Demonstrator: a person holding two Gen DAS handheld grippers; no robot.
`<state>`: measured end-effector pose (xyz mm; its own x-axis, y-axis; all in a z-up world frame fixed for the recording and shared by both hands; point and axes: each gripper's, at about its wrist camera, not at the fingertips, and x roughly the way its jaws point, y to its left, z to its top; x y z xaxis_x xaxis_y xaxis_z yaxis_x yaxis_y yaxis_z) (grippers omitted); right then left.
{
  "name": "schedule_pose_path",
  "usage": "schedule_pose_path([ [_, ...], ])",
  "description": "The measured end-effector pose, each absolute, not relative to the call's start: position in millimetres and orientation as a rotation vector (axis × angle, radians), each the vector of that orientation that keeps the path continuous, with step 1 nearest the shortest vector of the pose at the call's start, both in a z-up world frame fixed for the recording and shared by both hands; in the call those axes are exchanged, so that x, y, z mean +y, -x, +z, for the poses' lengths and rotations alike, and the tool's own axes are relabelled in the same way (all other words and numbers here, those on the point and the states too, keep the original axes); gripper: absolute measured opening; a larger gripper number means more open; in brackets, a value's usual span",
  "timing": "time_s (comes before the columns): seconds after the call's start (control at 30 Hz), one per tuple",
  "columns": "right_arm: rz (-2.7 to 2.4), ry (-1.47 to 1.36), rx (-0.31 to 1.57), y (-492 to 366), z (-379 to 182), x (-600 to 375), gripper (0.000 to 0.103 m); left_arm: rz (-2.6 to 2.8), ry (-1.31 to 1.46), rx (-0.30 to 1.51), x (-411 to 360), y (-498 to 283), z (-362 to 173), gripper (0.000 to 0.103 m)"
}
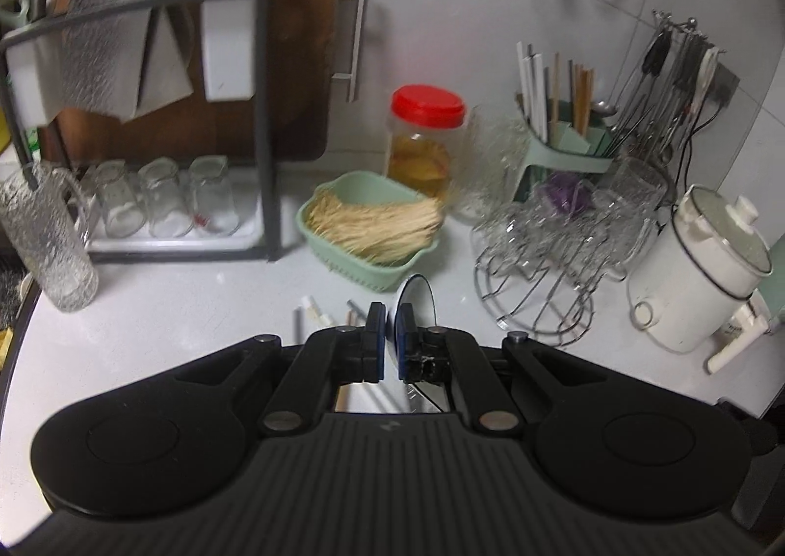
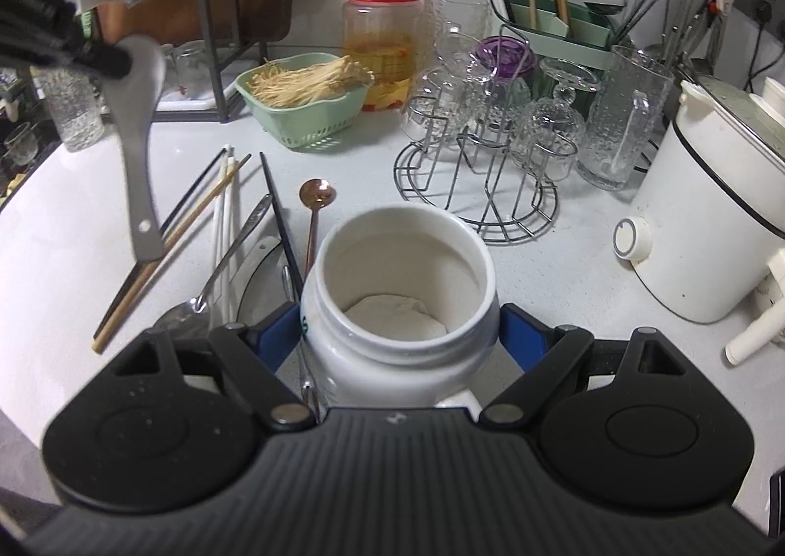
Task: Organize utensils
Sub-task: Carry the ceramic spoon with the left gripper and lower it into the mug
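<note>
Left gripper (image 1: 391,328), jaws nearly closed on a grey metal spoon (image 2: 140,134), raised at 10 o'clock. Right gripper (image 2: 400,335) clamps a white unlabelled jar (image 2: 397,305), centre. No legible writing.

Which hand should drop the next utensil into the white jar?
Left. The left gripper already grips the grey spoon, hanging above the counter left of the white jar. The right gripper is busy clamping that jar.
</note>
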<state>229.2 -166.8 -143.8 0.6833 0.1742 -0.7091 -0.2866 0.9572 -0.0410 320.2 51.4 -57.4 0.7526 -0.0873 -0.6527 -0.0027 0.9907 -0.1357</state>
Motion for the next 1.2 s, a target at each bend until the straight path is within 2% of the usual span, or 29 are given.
schedule_pose_path([
  [0.43, 0.313, 0.166, 0.765, -229, -144, -170, 0.089, -0.206, 0.016, 0.651, -27, -347, -17, 0.005],
  [0.87, 0.33, 0.172, 0.754, -228, -145, -172, 0.089, -0.359, -0.099, 0.717, -80, -354, -53, 0.005],
  [1.2, 0.369, 0.178, 0.74, -229, -146, -175, 0.089, -0.429, 0.031, 0.858, -70, -350, -63, 0.007],
])
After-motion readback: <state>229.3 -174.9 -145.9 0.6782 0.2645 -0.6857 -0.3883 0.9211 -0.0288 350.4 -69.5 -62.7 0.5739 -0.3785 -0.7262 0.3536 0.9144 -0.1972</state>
